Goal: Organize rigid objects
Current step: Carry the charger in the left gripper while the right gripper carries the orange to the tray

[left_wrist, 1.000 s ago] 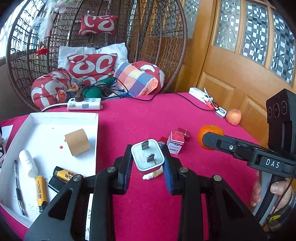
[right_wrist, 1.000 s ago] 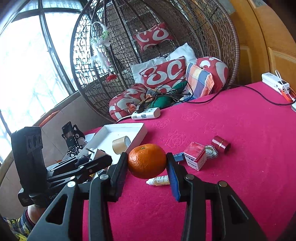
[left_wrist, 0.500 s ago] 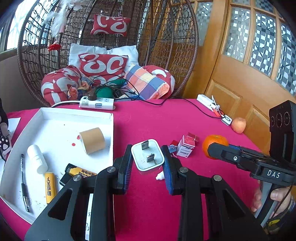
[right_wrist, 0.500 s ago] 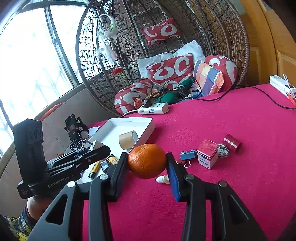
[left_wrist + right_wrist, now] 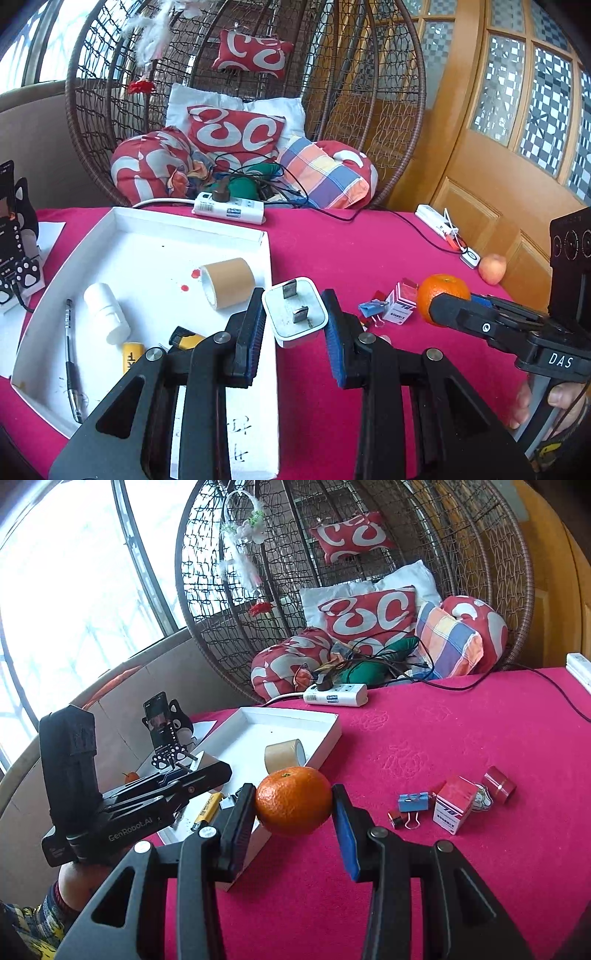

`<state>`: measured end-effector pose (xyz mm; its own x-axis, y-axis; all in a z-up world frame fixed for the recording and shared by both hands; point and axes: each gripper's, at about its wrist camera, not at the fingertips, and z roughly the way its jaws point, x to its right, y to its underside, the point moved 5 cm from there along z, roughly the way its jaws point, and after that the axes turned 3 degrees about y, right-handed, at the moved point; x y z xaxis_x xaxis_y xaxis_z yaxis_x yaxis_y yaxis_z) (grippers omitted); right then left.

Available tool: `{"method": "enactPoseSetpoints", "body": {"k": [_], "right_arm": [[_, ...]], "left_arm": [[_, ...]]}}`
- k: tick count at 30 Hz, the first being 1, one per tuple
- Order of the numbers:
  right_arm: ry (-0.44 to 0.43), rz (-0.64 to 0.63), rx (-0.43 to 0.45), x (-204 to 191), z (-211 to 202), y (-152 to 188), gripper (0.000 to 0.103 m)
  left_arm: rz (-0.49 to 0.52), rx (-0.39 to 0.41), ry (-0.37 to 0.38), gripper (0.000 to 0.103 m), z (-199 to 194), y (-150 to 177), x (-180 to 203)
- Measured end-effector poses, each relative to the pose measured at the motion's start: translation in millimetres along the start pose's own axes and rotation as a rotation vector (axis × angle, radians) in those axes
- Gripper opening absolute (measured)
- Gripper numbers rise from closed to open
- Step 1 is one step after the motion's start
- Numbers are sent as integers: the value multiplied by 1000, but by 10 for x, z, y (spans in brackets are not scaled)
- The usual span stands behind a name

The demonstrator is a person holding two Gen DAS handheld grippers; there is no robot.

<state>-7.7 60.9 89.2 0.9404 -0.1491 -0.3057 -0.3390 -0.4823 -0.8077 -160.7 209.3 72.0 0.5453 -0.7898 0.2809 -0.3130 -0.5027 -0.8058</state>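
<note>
Left gripper: clamped on white charger plug, near tray right rim. Right gripper: clamped on orange.

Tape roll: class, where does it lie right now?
In the left wrist view the tape roll lies on its side inside the white tray, near its right wall, just beyond the held charger.

Your left gripper hides the tray's near-right corner and most of the lighter. Writing on the tray's front wall is cut off at the bottom edge, unreadable. Box print too small to read. Right-hand strip is cut by the frame edge.
</note>
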Motion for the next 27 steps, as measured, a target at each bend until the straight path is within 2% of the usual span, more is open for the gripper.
{"method": "enactPoseSetpoints", "body": {"k": [11, 22, 27], "right_arm": [[-46, -84, -27, -347, 245, -107, 41], [-73, -133, -67, -582, 541, -165, 41], [-85, -151, -99, -679, 718, -135, 41]], "left_arm": [[-69, 29, -90, 29, -124, -38, -499], [-69, 28, -243, 29, -161, -29, -895], [-76, 11, -278, 29, -135, 3, -1041]]}}
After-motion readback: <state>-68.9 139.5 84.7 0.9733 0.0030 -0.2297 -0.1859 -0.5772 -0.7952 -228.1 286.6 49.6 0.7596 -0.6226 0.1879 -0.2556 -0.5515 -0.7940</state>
